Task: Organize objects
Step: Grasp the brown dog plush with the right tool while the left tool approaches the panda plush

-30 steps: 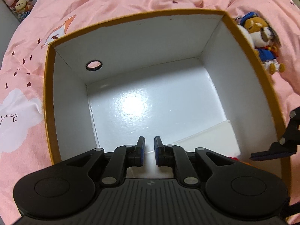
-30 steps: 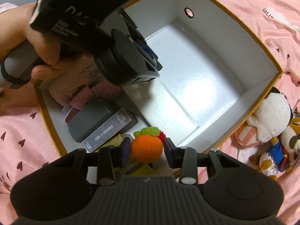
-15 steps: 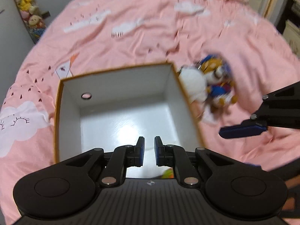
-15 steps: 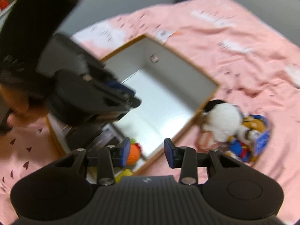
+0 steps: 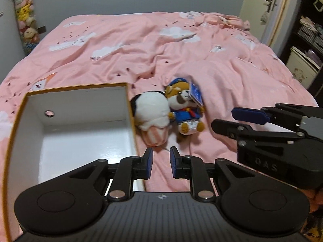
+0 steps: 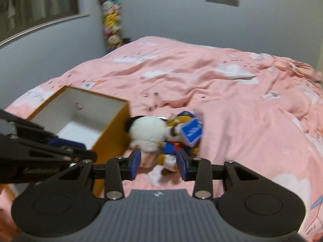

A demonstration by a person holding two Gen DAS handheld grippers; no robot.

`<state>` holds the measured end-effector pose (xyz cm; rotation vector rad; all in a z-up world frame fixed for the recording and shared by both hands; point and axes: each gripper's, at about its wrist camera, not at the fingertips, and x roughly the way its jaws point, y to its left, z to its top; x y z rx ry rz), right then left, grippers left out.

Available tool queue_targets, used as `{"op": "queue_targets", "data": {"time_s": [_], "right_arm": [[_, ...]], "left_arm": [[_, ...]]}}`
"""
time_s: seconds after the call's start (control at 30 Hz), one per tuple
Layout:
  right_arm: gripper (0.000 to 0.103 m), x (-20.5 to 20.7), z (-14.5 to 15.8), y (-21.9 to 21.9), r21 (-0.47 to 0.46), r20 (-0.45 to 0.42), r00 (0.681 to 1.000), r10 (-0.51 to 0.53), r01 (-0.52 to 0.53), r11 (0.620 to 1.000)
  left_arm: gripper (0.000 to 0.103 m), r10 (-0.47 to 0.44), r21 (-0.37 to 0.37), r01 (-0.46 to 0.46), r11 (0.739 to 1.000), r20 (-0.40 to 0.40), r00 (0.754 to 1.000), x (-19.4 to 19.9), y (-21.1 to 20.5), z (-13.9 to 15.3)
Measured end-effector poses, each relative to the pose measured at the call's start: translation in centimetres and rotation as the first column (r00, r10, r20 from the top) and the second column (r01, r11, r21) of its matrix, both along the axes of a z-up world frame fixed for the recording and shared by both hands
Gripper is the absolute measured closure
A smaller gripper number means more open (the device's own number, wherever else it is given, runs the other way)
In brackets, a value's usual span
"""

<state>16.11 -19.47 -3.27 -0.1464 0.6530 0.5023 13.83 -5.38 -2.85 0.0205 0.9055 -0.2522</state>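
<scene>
An orange box with a white inside (image 5: 28, 109) stands on the pink bed at the left. Against its right wall lie a white-and-black plush in a pink cup (image 5: 153, 117) and a brown plush dog in a blue uniform (image 5: 183, 109). My left gripper (image 5: 160, 161) hovers over the box's right edge, short of the toys; its jaws are opening a little with nothing between them. My right gripper (image 6: 158, 163) is open and empty, just short of the white plush (image 6: 147, 131) and the dog (image 6: 177, 139). It also shows from the side as the right gripper (image 5: 228, 120).
The rumpled pink duvet (image 5: 181, 50) rises in folds right of the toys. A tall column of stuffed toys (image 5: 26, 20) stands at the far wall. A door (image 5: 268, 10) and shelves (image 5: 308, 40) are at the right. The left gripper (image 6: 76, 151) crosses the right wrist view's lower left.
Both views swung up and rightward from the box's inside to the plush toys on the bed. The left jaws parted slightly. The orange knitted fruit between the right fingers is out of view.
</scene>
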Motion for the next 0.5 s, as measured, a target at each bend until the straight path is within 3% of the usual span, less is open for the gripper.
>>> {"op": "queue_targets", "data": {"time_s": [0.1,0.17,0.5], "right_arm": [[0.064,0.7,-1.6,-0.4,0.014,-0.005,0.999,-0.031,0.032,0.999],[0.072,1.4,-2.6,-0.5,0.039,-0.038,0.999,-0.026,0.028,0.999],[0.072,5.8,-5.3,-0.5,0.109,-0.126,0.992,-0.024,0.038,0.993]], "left_arm": [[0.081,0.007,-0.032,-0.007,0.999,-0.002,1.000,0.5,0.3,-0.9],[0.081,0.010,-0.044,-0.010,0.999,-0.003,1.000,0.7,0.5,-1.4],[0.081,0.003,-0.055,-0.004,0.998,-0.017,1.000,3.0,-0.5,-2.5]]}}
